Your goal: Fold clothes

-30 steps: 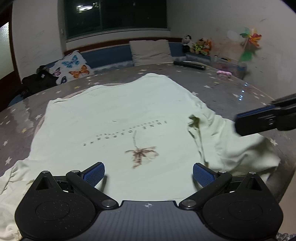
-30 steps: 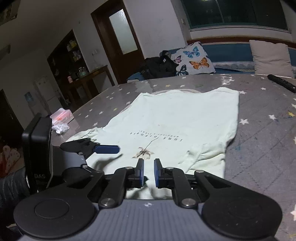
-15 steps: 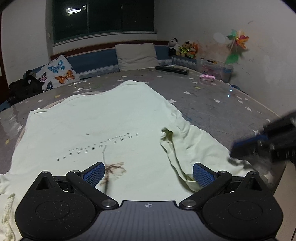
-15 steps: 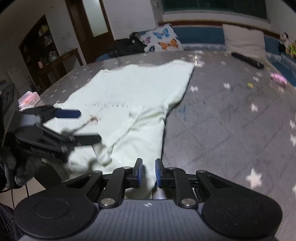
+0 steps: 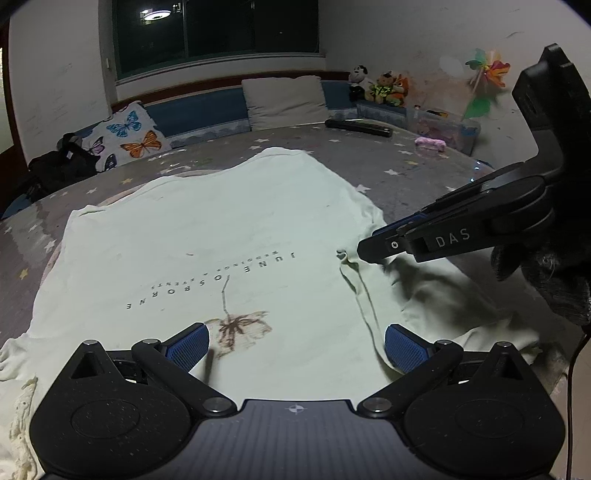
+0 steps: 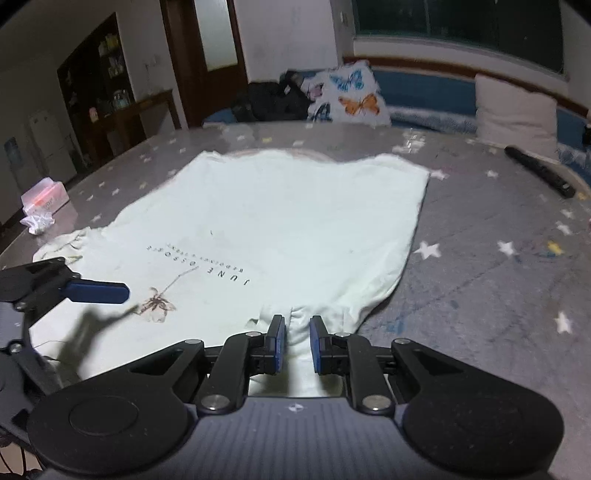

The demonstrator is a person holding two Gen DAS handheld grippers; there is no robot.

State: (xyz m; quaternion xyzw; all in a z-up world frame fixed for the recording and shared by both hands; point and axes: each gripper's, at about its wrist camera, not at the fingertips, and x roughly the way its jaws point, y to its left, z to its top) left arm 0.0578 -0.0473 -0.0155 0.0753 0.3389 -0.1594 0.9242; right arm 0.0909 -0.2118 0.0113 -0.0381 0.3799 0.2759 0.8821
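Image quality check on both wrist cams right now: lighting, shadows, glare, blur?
Left wrist: dim indoor light, ceiling lamp reflection glaring in the dark window; right gripper casts a soft shadow on the T-shirt; fisheye bends the table edge. Right wrist: background soft and dark; the left gripper's finger throws a smeared shadow on the shirt; print is legible.

Bare tabletop (image 6: 480, 280) right of shirt (image 6: 280, 221) (remote (image 6: 539, 176) beyond)
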